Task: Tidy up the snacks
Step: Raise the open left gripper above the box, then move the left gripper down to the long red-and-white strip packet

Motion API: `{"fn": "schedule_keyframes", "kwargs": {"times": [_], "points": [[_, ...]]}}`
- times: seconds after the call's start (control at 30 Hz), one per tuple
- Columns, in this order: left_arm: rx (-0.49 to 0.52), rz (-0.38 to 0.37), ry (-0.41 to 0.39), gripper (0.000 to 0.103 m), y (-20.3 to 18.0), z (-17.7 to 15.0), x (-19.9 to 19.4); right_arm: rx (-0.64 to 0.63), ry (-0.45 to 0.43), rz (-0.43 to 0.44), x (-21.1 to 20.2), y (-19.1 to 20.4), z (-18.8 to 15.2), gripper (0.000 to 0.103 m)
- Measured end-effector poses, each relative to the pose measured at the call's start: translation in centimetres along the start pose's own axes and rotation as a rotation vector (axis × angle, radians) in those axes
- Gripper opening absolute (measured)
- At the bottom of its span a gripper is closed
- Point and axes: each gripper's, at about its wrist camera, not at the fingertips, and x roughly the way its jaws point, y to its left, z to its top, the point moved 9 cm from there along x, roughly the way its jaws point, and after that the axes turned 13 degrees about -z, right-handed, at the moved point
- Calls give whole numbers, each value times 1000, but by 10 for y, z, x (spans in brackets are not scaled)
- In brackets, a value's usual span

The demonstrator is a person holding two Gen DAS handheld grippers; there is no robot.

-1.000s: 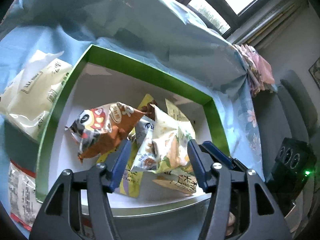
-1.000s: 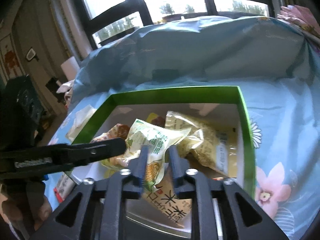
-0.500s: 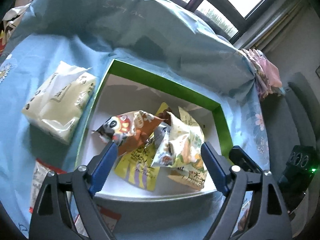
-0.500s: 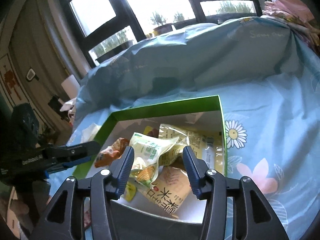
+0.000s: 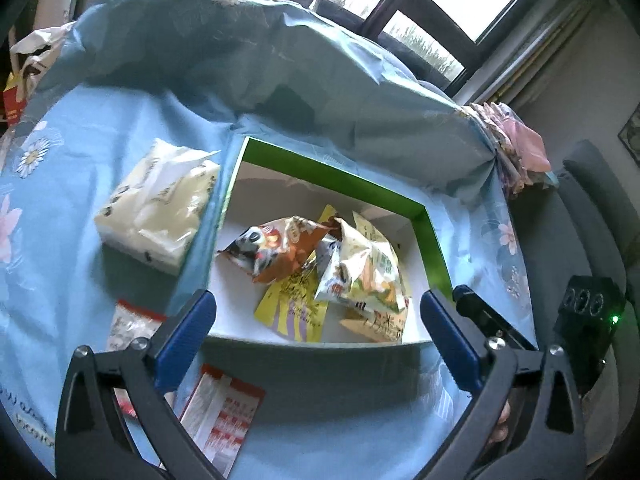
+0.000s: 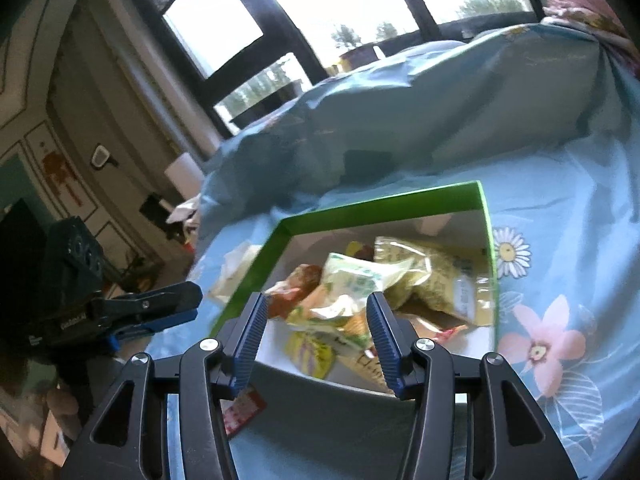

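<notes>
A green-rimmed box [image 5: 340, 172] with a white inside holds several snack packets: an orange-brown one [image 5: 276, 252], a pale green one [image 5: 364, 268] and a yellow one [image 5: 296, 312]. The box [image 6: 384, 204] and the packets [image 6: 352, 284] also show in the right wrist view. My left gripper [image 5: 318, 334] is open and empty, above the box's near edge. My right gripper [image 6: 316, 338] is open and empty, also at the near edge. Two red-and-white packets [image 5: 220, 412] [image 5: 132, 324] lie on the cloth in front of the box.
A cream tissue pack [image 5: 156, 204] lies left of the box on the blue flowered cloth [image 5: 48, 240]. The cloth rises in a high fold [image 5: 280, 60] behind the box. A black device with a green light [image 5: 588, 312] stands at the right. My left gripper shows in the right wrist view [image 6: 160, 308].
Both grippers have pulled back and up from the box. The right gripper opened and let go of the pale green packet, which now lies in the box. The left jaws have widened.
</notes>
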Motion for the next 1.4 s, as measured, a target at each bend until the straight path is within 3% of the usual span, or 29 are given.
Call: {"fn": "schedule_keyframes", "kwargs": {"times": [0.33,0.57,0.8,1.03,1.3,1.4], "points": [[-69,42,21,102,38,-32,-38,-56,57,51,3,27,-23,52],[-117,40,66,102,62,-59,-56,-78,164,128,19,56,-63,52],[-142,-21,153,102,69,-83,-52,10,301,284,34,85,-105,52],[-175,-49,207,96,84,-95,-46,135,447,370,54,99,-141,52],[-192,-75,258,86,97,-110,-43,229,491,377,62,96,-153,52],[-184,-73,270,85,97,-113,-40,246,524,359,68,95,-162,47]]}}
